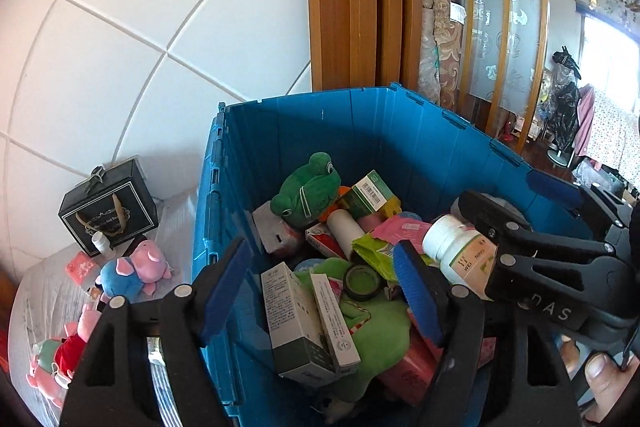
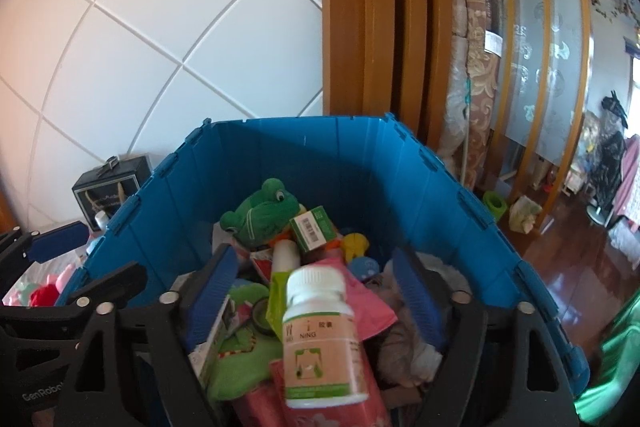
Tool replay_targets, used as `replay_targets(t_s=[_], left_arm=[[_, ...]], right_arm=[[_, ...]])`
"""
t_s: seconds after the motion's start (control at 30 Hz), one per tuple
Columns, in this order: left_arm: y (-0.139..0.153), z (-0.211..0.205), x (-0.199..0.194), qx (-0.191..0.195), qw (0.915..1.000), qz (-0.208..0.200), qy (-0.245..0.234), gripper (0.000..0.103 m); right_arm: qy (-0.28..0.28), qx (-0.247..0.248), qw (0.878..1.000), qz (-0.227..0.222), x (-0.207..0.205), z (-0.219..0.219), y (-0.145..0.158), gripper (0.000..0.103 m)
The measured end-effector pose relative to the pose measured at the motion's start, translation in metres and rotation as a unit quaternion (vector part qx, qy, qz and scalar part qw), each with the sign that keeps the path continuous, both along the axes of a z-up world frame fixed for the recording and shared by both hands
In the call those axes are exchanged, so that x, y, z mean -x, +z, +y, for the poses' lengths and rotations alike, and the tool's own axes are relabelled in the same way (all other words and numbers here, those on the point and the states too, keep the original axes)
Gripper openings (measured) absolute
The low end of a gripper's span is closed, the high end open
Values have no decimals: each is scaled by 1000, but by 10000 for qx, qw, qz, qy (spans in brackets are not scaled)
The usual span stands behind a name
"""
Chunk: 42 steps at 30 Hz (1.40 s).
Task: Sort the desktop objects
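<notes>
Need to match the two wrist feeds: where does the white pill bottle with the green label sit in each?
Left wrist: white pill bottle right of centre, over the blue crate, between the right gripper's open fingers.
Right wrist: bottle low centre, blurred, between the blue pads.
Shared landmark: green frog plush.
</notes>
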<state>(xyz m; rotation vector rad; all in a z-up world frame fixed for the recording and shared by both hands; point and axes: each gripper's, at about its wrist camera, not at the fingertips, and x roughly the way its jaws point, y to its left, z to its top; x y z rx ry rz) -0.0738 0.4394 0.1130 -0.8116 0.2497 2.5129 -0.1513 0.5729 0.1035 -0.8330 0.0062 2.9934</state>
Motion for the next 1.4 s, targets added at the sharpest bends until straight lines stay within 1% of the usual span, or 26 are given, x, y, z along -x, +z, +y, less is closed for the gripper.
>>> replay_targets(t_s=[0.03, 0.07, 0.2, 0.3, 0.5, 0.53, 0.6, 0.7, 0.73, 0.83, 0.93, 1.1, 1.4], left_arm=[[1, -2, -2, 11, 10000, 39, -1, 75], [1, -4, -5, 6, 10000, 77, -1, 75], [3, -14, -14, -165, 9998, 130, -44, 79], [3, -20, -20, -219, 9995, 160, -131, 79], [1, -30, -27, -394, 9991, -46, -154, 79], [0, -31, -29, -380, 9992, -43, -150, 79], [0, -31, -36, -288, 9995, 101, -112, 79], [-1, -29, -44, -123, 9995, 268, 86, 79], [-1, -29, -45, -104, 9996, 242, 93, 79], [-3, -27, -43, -61, 9999, 62, -79, 79], [-4, -27, -46, -23, 9999, 158, -2, 79], [-3, -29, -45, -154, 9999, 38, -10, 79], [-5, -23, -47, -108, 9999, 40, 12, 79]], right_arm=[[-31, 14, 10000, 26, -3, 2, 1, 100], [-57, 48, 10000, 48, -6, 4, 3, 103], [-221, 121, 9996, 91, -20, 11, 9, 103], [-304, 166, 9994, 81, -33, 14, 11, 103], [-293, 112, 9995, -33, -59, 8, 9, 103], [-282, 100, 9995, -67, -62, 6, 8, 103], [-265, 71, 9995, -148, -67, 2, 4, 103], [-225, 7, 9994, -260, -70, -4, -2, 103], [-224, -7, 9993, -295, -71, -5, -4, 103], [-222, -42, 9991, -367, -72, -8, -8, 103], [-241, -103, 9990, -354, -75, -9, -8, 103], [-247, -87, 9991, -345, -76, -7, -7, 103], [-265, -40, 9989, -372, -74, -1, -10, 103]])
